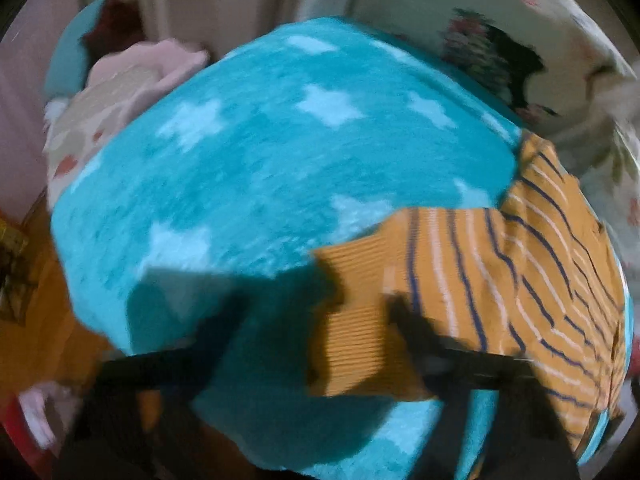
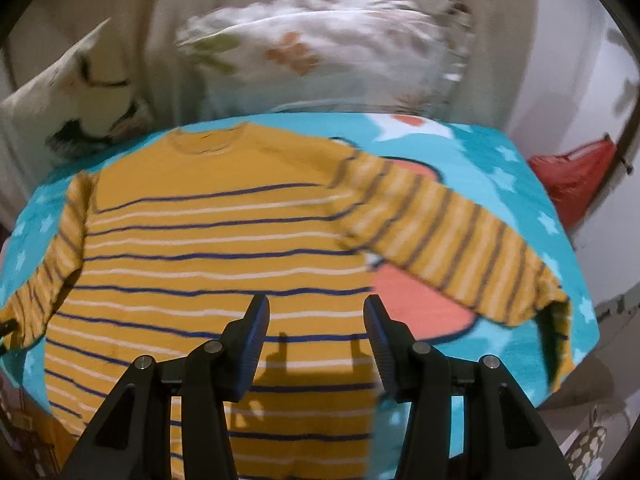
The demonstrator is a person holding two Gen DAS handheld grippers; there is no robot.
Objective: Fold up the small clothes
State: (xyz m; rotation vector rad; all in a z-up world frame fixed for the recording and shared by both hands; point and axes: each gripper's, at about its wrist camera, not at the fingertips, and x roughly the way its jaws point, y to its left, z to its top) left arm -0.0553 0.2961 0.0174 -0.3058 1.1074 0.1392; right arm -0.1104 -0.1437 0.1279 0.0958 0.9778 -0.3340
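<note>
- I am hovering my right gripper (image 2: 316,320), fingers spread wide and holding nothing, over the lower body of a mustard-yellow knitted sweater with navy and white stripes (image 2: 224,248).
- The sweater is lying flat on a turquoise fleece blanket with pale stars (image 2: 520,184), its round neckline at the far edge and its hem near me, so its long axis is running near to far.
- The right sleeve (image 2: 452,248) is stretching out to the right and near, its cuff drooping at the blanket's right edge; the left sleeve (image 2: 52,264) is angling down along the left side.
- My left gripper (image 1: 316,312) is sitting at the ribbed cuff (image 1: 360,320) of that left sleeve; the picture is blurred with motion and the fingers are only dark shapes, so I cannot tell whether they are gripping the cuff.
- To do this step well, I judge I should be pinching each sleeve near its cuff and carrying it flat across the chest, keeping the stripes running level.
- I should be pressing the body down lightly so the knit is not sliding on the fleece, then bringing hem up to neckline.
</note>
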